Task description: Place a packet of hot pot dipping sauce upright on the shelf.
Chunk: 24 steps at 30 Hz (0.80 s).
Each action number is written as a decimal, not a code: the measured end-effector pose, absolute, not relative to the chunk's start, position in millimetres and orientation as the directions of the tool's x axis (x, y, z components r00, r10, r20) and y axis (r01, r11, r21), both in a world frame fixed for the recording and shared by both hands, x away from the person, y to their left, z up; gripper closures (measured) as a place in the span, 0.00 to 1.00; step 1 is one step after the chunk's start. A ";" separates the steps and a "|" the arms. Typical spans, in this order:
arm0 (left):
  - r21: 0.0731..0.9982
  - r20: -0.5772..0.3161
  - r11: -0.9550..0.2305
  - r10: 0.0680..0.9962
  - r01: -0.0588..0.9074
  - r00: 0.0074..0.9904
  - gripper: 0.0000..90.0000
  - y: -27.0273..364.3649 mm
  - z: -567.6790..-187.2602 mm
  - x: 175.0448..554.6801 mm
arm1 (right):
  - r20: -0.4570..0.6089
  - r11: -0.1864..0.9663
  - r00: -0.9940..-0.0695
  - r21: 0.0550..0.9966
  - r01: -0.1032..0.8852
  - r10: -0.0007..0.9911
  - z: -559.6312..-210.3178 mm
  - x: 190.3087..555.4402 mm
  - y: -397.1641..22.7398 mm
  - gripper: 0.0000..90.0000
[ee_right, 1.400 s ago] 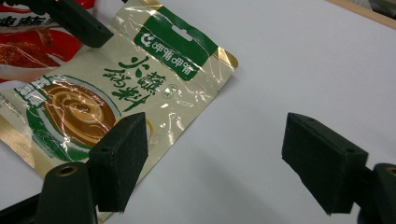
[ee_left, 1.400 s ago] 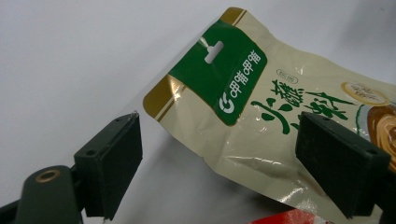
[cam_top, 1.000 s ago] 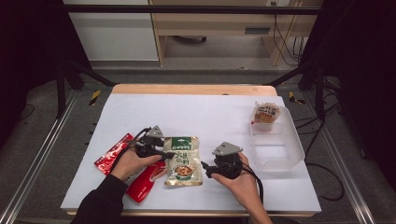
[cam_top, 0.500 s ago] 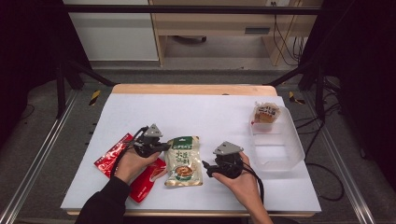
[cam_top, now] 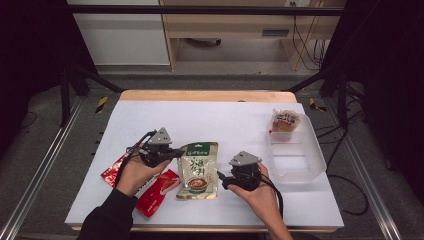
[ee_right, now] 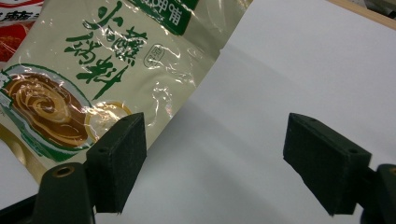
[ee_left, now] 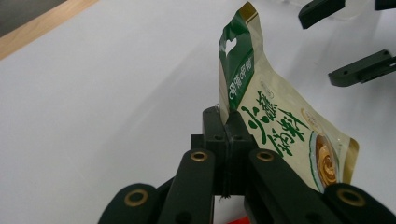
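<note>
A cream-and-green sauce pouch (cam_top: 198, 170) lies mid-table, its top left edge raised. My left gripper (cam_top: 176, 152) is shut on that edge; in the left gripper view the black jaws (ee_left: 226, 126) pinch the pouch (ee_left: 280, 130) below its green top band, and the pouch tilts up off the white surface. My right gripper (cam_top: 223, 180) rests at the pouch's right side, open, with nothing between its pads (ee_right: 119, 158). In the right gripper view the pouch (ee_right: 116, 70) lies ahead and to the left of the jaws.
Two red packets (cam_top: 157, 190) lie under and beside the left hand. A clear plastic container (cam_top: 300, 157) stands at the right, with a wrapped snack (cam_top: 285, 121) at its far end. The table's wooden edge (cam_top: 205, 95) runs along the back.
The left gripper has closed on the pouch's edge and risen a little, lifting that side of the pouch. The right gripper has stayed in place.
</note>
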<state>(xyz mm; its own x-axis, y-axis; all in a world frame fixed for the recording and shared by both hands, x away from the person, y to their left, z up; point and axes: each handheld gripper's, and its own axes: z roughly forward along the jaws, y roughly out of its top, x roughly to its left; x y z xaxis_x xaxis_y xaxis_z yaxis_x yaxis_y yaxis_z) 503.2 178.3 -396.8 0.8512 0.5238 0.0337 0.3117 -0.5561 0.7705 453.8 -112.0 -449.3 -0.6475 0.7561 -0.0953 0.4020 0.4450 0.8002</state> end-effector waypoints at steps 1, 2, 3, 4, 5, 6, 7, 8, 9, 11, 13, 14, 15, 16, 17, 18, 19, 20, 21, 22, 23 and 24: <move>0.770 0.034 -0.556 0.524 0.312 0.851 1.00 178.3 -396.8 503.2 | -0.095 0.445 -0.647 0.800 0.402 0.756 -449.3 453.8 -112.0 0.24; 0.773 0.036 -0.558 0.514 0.302 0.857 1.00 178.0 -394.4 502.2 | -0.095 0.445 -0.647 0.801 0.401 0.756 -449.3 453.9 -112.0 0.24; 0.775 0.039 -0.559 0.507 0.295 0.861 1.00 177.6 -393.1 501.4 | -0.097 0.445 -0.647 0.801 0.400 0.757 -449.1 453.9 -112.0 0.24; 0.778 0.050 -0.566 0.489 0.273 0.871 1.00 177.0 -389.8 499.6 | -0.099 0.445 -0.646 0.802 0.399 0.757 -448.9 453.7 -112.1 0.24; 0.778 0.050 -0.566 0.489 0.273 0.871 1.00 177.0 -389.8 499.6 | -0.099 0.445 -0.646 0.802 0.399 0.757 -448.9 453.7 -112.1 0.24; 0.780 0.055 -0.568 0.481 0.263 0.875 1.00 176.5 -386.9 498.1 | -0.100 0.445 -0.645 0.802 0.399 0.758 -448.6 453.6 -112.3 0.24; 0.782 0.054 -0.567 0.476 0.259 0.878 1.00 176.3 -385.5 497.4 | -0.101 0.443 -0.643 0.804 0.397 0.759 -447.9 453.4 -112.9 0.24; 0.786 0.052 -0.564 0.467 0.252 0.883 1.00 175.6 -382.2 495.7 | -0.100 0.440 -0.643 0.807 0.395 0.760 -447.3 453.2 -113.5 0.24; 0.786 0.052 -0.564 0.467 0.252 0.883 1.00 175.6 -382.2 495.7 | -0.100 0.440 -0.643 0.807 0.395 0.760 -447.3 453.2 -113.5 0.24; 0.786 0.059 -0.570 0.458 0.242 0.887 1.00 173.5 -378.6 492.9 | -0.101 0.439 -0.641 0.807 0.394 0.761 -446.6 452.8 -113.9 0.23; 0.788 0.067 -0.572 0.450 0.229 0.891 1.00 171.7 -375.5 490.4 | -0.111 0.451 -0.646 0.803 0.389 0.755 -445.2 452.2 -114.2 0.22; 0.788 0.070 -0.574 0.443 0.223 0.894 1.00 171.1 -373.4 489.0 | -0.117 0.457 -0.648 0.801 0.386 0.753 -443.5 451.4 -114.3 0.21; 0.791 0.068 -0.570 0.442 0.221 0.894 1.00 170.6 -372.2 487.9 | -0.128 0.465 -0.651 0.801 0.377 0.748 -439.9 450.6 -114.6 0.19; 0.793 0.069 -0.571 0.434 0.215 0.898 1.00 169.9 -369.6 486.5 | -0.130 0.465 -0.653 0.804 0.371 0.746 -431.3 449.6 -115.9 0.19; 0.793 0.069 -0.571 0.434 0.215 0.898 1.00 169.9 -369.6 486.5 | -0.130 0.465 -0.653 0.804 0.371 0.746 -431.3 449.6 -115.9 0.19; 0.793 0.072 -0.572 0.430 0.209 0.900 1.00 168.9 -368.3 485.5 | -0.134 0.464 -0.656 0.809 0.360 0.743 -427.1 449.1 -116.5 0.18; 0.791 0.080 -0.578 0.423 0.201 0.903 1.00 168.4 -367.5 484.9 | -0.125 0.461 -0.666 0.814 0.355 0.735 -419.9 448.8 -116.9 0.16; 0.791 0.082 -0.579 0.418 0.196 0.904 1.00 167.6 -366.2 483.3 | -0.128 0.486 -0.699 0.804 0.342 0.703 -409.0 449.8 -117.0 0.16; 0.791 0.082 -0.579 0.418 0.196 0.904 1.00 167.6 -366.2 483.3 | -0.128 0.486 -0.699 0.804 0.342 0.703 -409.0 449.8 -117.0 0.16; 0.798 0.075 -0.571 0.415 0.195 0.906 1.00 167.5 -365.0 481.8 | -0.159 0.525 -0.715 0.787 0.325 0.681 -398.7 451.4 -116.3 0.16; 0.798 0.075 -0.571 0.415 0.195 0.906 1.00 167.5 -365.0 481.8 | -0.159 0.525 -0.715 0.787 0.325 0.681 -398.7 451.4 -116.3 0.16; 0.799 0.077 -0.569 0.416 0.194 0.906 1.00 167.6 -364.5 481.1 | -0.179 0.566 -0.735 0.761 0.318 0.654 -389.1 454.9 -116.0 0.21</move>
